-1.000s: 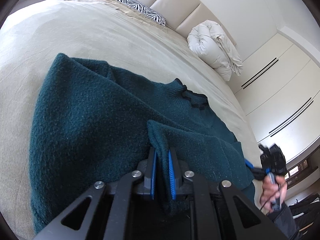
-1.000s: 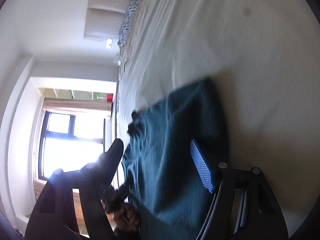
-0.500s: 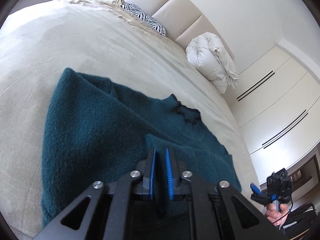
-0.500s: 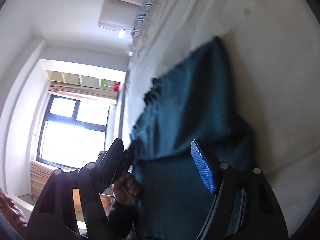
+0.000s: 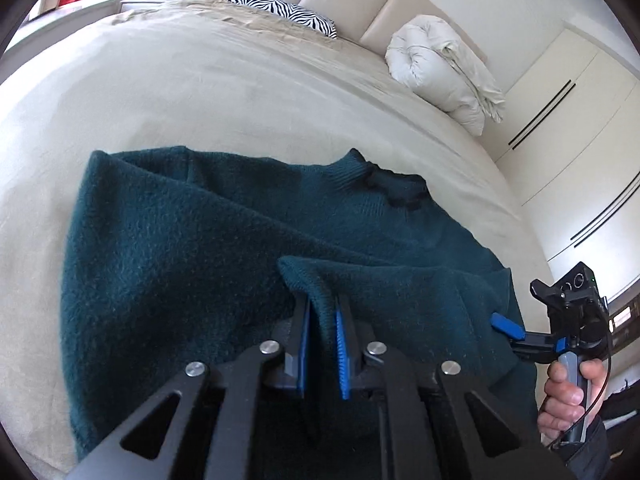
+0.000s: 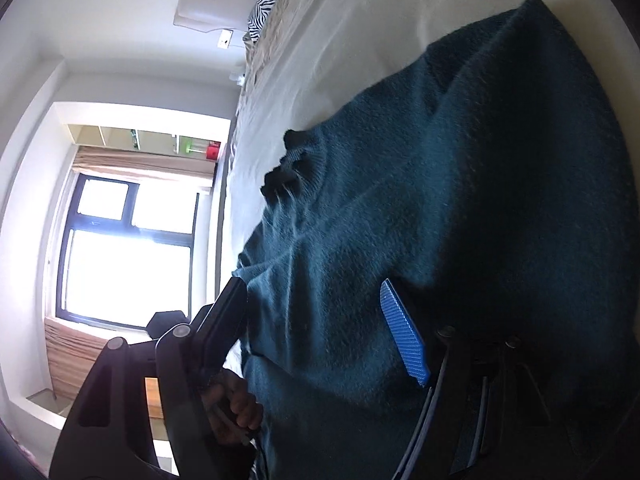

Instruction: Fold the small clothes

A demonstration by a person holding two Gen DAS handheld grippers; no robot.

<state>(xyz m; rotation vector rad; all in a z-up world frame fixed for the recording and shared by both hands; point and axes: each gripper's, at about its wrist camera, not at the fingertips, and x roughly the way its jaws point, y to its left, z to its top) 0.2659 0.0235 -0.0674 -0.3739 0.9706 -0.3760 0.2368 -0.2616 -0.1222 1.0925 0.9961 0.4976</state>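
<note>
A dark teal knitted sweater [image 5: 192, 248] lies on the beige bed, collar [image 5: 384, 188] toward the headboard. My left gripper [image 5: 322, 320] is shut on a fold of the sweater's near edge and holds it up a little. My right gripper [image 6: 316, 320] is open, its jaws wide apart over the sweater [image 6: 460, 200], one blue pad [image 6: 402, 336] against the cloth. It also shows in the left wrist view [image 5: 508, 326] at the sweater's right edge, held by a hand.
The beige bed [image 5: 200, 80] stretches far beyond the sweater. A zebra-print pillow [image 5: 280, 10] and a rolled white duvet [image 5: 440, 68] lie by the headboard. White wardrobe doors [image 5: 568, 128] stand on the right. A bright window [image 6: 120, 240] is on the left.
The right gripper has come back in to the sweater's right edge, still open. The left gripper keeps its hold on the fold; its view has turned toward the headboard.
</note>
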